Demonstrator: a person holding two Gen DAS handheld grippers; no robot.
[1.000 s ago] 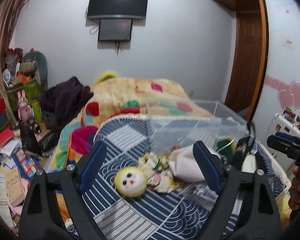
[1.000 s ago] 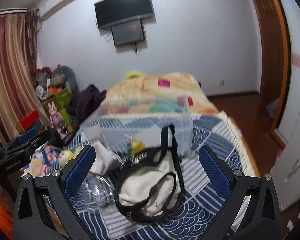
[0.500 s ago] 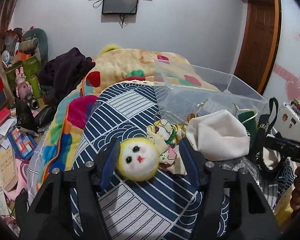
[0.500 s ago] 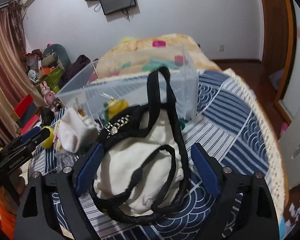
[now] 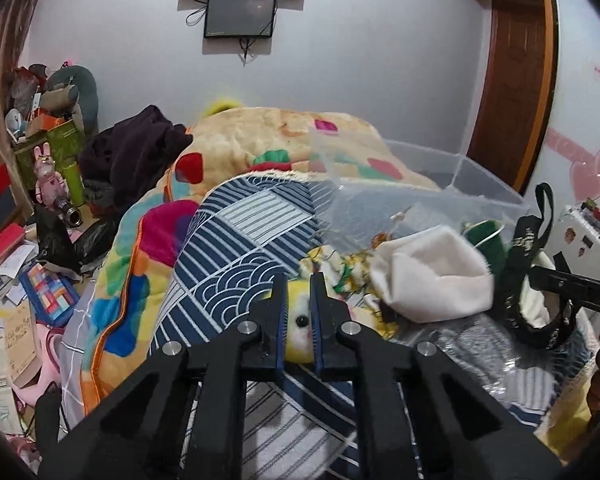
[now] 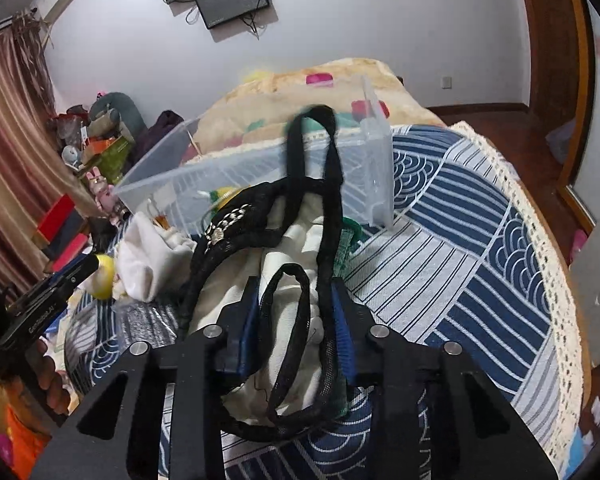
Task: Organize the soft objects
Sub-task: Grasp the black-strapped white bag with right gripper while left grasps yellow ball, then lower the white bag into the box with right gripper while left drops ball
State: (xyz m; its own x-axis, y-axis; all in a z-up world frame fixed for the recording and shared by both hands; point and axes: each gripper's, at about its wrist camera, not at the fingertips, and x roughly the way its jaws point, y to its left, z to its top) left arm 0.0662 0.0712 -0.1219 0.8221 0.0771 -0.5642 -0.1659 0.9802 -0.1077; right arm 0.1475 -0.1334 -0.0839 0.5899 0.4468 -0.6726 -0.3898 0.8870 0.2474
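Both claws have closed within the last second. The left gripper [image 5: 299, 312], spread wide around the yellow plush doll [image 5: 298, 330] half a second ago, now pinches its round head between the blue pads at lower centre of the left view, squashing the face so that only one eye shows. The right gripper [image 6: 296, 320], likewise open before, is now clamped on the cream tote bag [image 6: 284, 280] at lower centre of its view, the black straps [image 6: 328, 208] looping up towards the frame's middle. Whether the pads catch a strap as well as the cloth is hard to tell.

Both things still seem to rest on the blue patterned bedspread [image 6: 460, 240]. The clear plastic bin [image 6: 260, 168] lies tipped just behind the bag, its open mouth towards the upper left. With both grasps made, the next step is probably lifting each item into that bin; the loose straps could snag on its rim.
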